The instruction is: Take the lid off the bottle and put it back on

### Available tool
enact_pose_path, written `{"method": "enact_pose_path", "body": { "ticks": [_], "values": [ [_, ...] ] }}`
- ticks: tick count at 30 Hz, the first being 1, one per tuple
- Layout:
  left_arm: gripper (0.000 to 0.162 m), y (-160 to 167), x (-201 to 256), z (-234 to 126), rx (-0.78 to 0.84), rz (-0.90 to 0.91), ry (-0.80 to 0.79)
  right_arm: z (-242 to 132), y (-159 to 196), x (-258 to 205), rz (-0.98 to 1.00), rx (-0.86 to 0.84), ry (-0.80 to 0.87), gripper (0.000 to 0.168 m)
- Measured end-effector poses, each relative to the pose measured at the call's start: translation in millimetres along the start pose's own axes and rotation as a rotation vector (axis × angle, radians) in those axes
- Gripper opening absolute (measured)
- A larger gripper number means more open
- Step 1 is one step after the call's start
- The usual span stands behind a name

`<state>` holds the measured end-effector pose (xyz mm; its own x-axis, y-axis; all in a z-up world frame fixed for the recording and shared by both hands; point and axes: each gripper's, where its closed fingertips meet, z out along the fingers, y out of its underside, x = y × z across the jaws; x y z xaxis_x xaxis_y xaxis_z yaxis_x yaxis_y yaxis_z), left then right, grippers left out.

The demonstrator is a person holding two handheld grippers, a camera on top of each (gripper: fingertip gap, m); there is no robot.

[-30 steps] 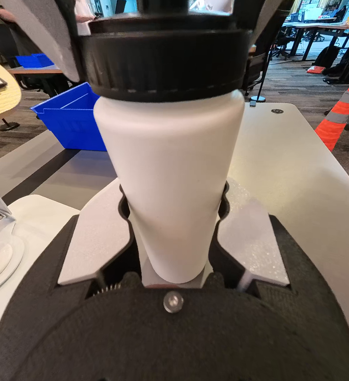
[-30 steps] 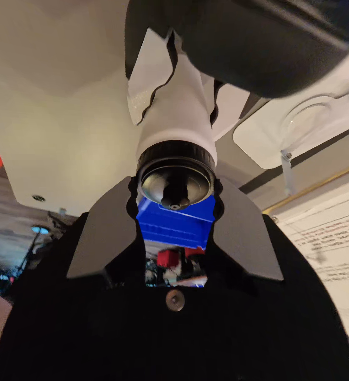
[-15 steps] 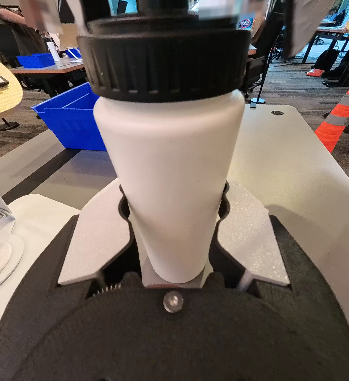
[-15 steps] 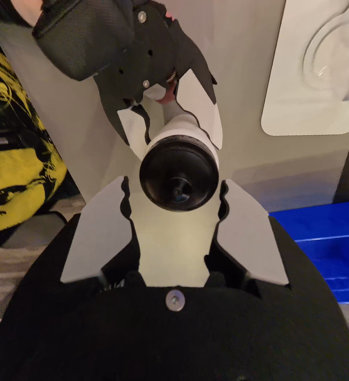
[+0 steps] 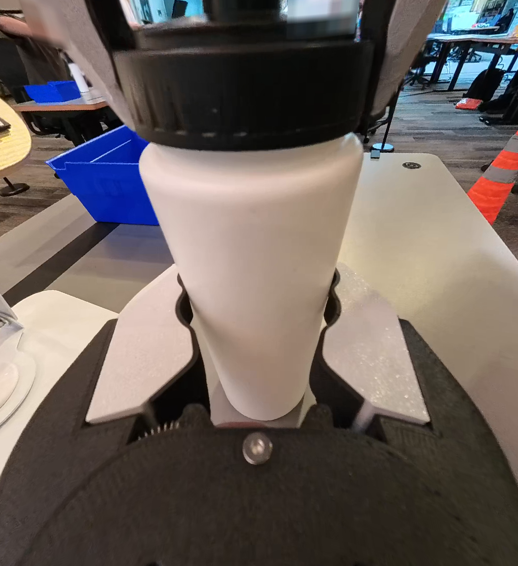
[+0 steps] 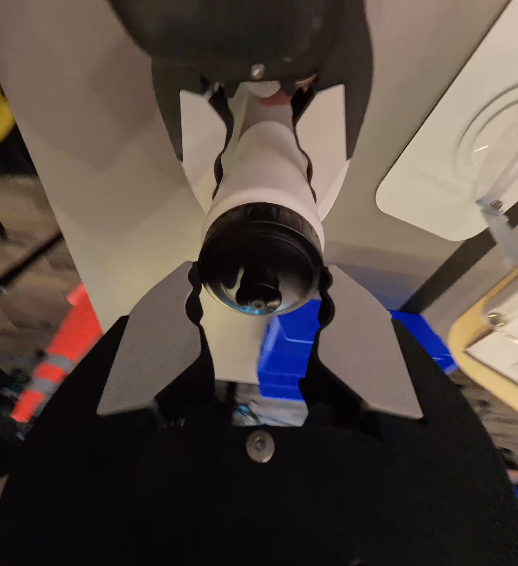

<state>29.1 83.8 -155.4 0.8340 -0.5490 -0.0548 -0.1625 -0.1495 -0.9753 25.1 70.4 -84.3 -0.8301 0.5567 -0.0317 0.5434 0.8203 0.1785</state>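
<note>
A white bottle (image 5: 251, 245) with a black ribbed lid (image 5: 242, 101) is held off the grey table (image 5: 420, 275). My left gripper (image 5: 257, 291) is shut on the bottle's lower body. In the right wrist view, my right gripper (image 6: 259, 275) faces the lid (image 6: 257, 245) end-on, with a fingertip pressed against each side of it. The bottle (image 6: 264, 171) runs away behind the lid into the left gripper (image 6: 264, 165). In the left wrist view, the right gripper's fingers (image 5: 98, 61) flank the lid. The lid sits on the bottle's neck.
A blue bin (image 5: 104, 183) stands at the table's far left edge. An orange cone (image 5: 508, 171) stands on the floor to the right. A white base plate with a metal bracket (image 5: 22, 337) lies at the left. A wood-edged table (image 5: 0, 147) is beyond it.
A second ago my right gripper was shut on the lid. Half a second ago it was open, pulled back and rotated. Now it is turned back and closed on the lid. The left gripper has stayed still.
</note>
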Motion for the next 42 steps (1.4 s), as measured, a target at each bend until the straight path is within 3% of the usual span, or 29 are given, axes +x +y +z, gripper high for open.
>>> {"method": "enact_pose_path", "body": {
  "ticks": [4,8,10,11,14,20,23,32,42],
  "values": [
    [0.086,0,-1,0,0.002,-0.005,0.002,-2,4,5,-0.234,-0.175,0.066,0.074],
    [0.086,0,-1,0,0.004,-0.01,0.004,-2,5,7,-0.247,-0.242,0.079,0.075],
    [0.086,0,-1,0,0.005,-0.011,0.004,0,2,6,-0.16,-0.204,0.067,0.078],
    [0.086,0,-1,0,0.005,-0.011,0.004,1,0,5,-0.096,-0.17,0.051,0.095],
    [0.086,0,-1,0,0.006,-0.012,0.002,-3,-5,7,0.074,-0.025,0.052,0.097],
    [0.086,0,-1,1,0.008,-0.012,0.001,-10,-15,0,0.425,0.293,-0.071,0.079],
    [0.086,0,0,2,0.008,-0.011,0.002,-3,-11,0,0.473,0.295,-0.073,0.077],
    [0.086,0,0,1,0.006,-0.011,0.003,2,-8,1,0.261,0.203,-0.033,0.077],
    [0.086,0,1,2,0.004,-0.005,0.005,1,3,5,-0.278,-0.19,0.101,0.077]
  ]
}}
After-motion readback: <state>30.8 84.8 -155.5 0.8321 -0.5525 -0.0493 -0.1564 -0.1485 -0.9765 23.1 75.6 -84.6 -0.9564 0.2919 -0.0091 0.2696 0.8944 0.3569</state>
